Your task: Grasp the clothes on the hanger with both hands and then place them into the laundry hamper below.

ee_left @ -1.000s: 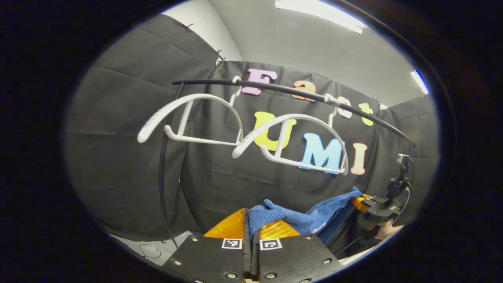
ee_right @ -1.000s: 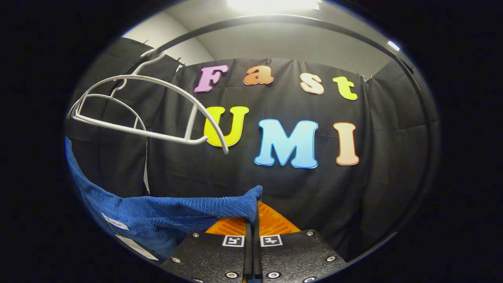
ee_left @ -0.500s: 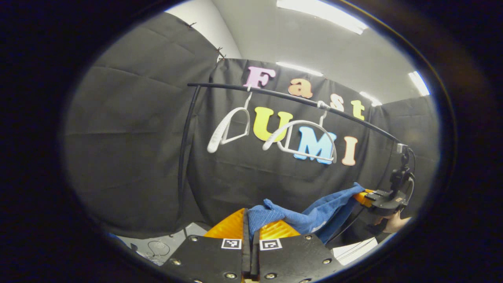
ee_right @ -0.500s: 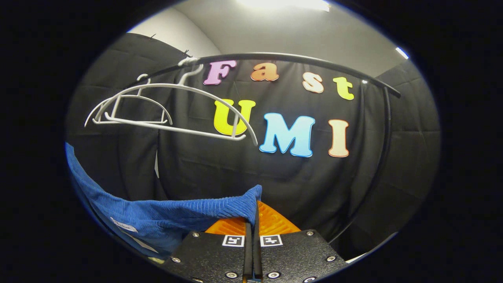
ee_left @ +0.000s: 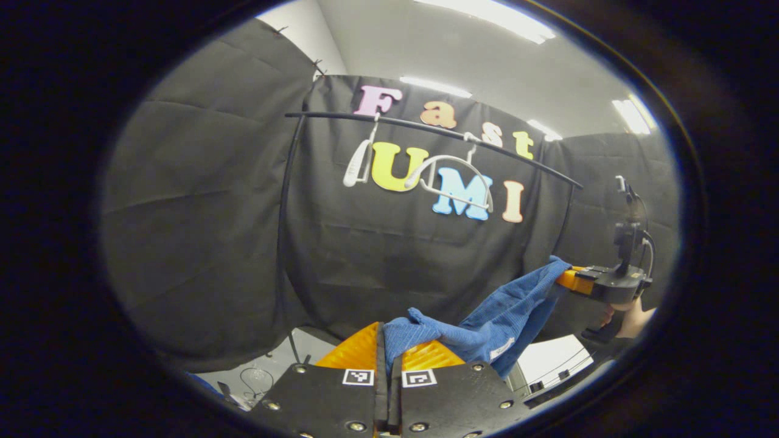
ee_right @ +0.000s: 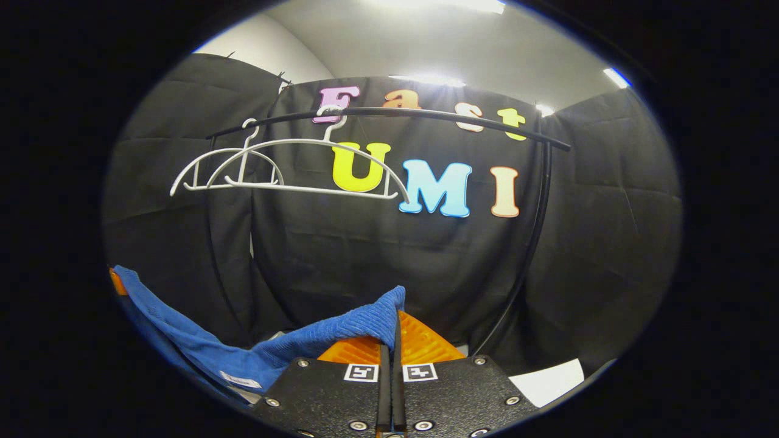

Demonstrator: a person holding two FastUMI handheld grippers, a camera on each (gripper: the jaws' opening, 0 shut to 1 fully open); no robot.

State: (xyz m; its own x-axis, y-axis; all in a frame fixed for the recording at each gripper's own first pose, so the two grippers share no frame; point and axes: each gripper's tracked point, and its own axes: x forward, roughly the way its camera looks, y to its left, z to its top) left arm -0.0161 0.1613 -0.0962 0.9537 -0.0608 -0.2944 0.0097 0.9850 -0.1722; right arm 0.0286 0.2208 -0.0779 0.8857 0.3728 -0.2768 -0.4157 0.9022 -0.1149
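Black-draped booth, blue garment (ee_left: pixel 487 319) slung between clenched left tongs (ee_left: pixel 387 350) and right tongs (ee_right: pixel 389 337).

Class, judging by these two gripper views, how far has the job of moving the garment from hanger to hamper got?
Done: the blue ribbed garment is off the two white plastic hangers, which hang bare on the black rail. In hand: the left gripper and right gripper are each shut on an end of it, the cloth sagging between them. Left: lowering it into the hamper and letting go.
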